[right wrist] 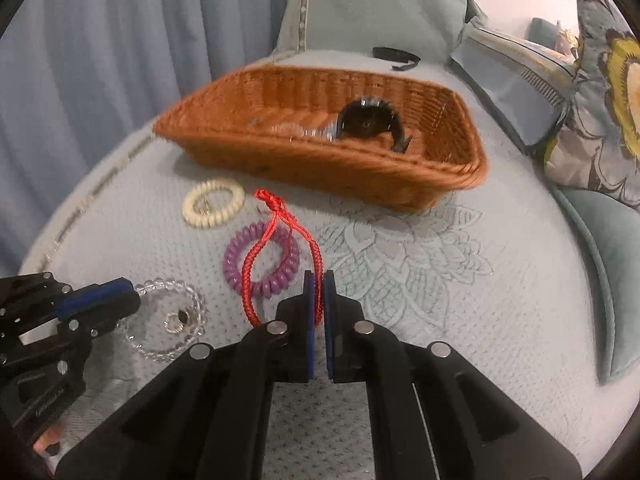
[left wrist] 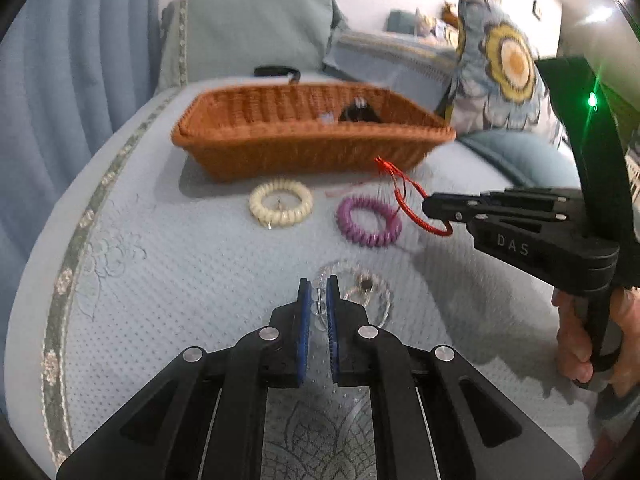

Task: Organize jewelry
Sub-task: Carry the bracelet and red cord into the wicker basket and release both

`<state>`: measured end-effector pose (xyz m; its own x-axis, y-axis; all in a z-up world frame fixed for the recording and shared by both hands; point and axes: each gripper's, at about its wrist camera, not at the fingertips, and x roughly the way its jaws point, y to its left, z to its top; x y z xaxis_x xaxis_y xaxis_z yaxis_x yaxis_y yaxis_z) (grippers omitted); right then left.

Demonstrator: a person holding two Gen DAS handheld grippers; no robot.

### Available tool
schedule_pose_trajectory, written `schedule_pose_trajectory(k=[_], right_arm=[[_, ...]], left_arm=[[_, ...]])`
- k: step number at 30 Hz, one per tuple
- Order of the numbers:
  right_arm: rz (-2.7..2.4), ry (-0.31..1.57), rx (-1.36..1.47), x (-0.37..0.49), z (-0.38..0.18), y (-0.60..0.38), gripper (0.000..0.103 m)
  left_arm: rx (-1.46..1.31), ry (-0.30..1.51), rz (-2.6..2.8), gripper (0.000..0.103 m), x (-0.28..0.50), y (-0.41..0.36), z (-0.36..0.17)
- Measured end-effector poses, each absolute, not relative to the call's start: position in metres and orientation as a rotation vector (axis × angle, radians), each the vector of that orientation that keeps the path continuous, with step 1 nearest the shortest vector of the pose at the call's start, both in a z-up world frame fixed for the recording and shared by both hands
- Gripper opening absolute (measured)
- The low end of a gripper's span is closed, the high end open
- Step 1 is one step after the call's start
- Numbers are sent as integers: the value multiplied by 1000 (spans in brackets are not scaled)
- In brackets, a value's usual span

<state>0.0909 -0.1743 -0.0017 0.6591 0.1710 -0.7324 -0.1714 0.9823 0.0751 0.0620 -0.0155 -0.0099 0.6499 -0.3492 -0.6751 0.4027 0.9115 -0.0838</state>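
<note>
Your left gripper (left wrist: 319, 300) pinches the clear bead bracelet (right wrist: 170, 318) on the bedspread (right wrist: 460, 320); your right gripper (right wrist: 319, 304) clamps the red cord (right wrist: 276, 240), lifted over the purple coil (right wrist: 262, 262). Cream coil (left wrist: 281, 202) lies just before the basket's (left wrist: 312, 152) near rim; open cloth spreads right.

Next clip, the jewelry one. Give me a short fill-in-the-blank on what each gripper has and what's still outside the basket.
1. The right gripper is shut on the ____ braided cord bracelet.
2. The left gripper is shut on the clear ____ bracelet.
3. The purple coil hair tie and the cream coil hair tie lie in front of the wicker ____.

Missing words: red; beaded; basket
</note>
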Motion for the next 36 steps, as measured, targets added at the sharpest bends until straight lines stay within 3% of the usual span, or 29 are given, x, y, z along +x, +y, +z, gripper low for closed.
schedule_pose_trajectory(k=[12, 25, 36], right_arm=[[250, 765, 58, 82, 31, -180, 2], [249, 758, 73, 84, 34, -181, 2], [186, 680, 16, 149, 83, -183, 2]], left_arm=[[-103, 606, -595, 6, 45, 1, 34], [-161, 628, -629, 6, 53, 5, 33], [-100, 491, -614, 6, 127, -13, 101]])
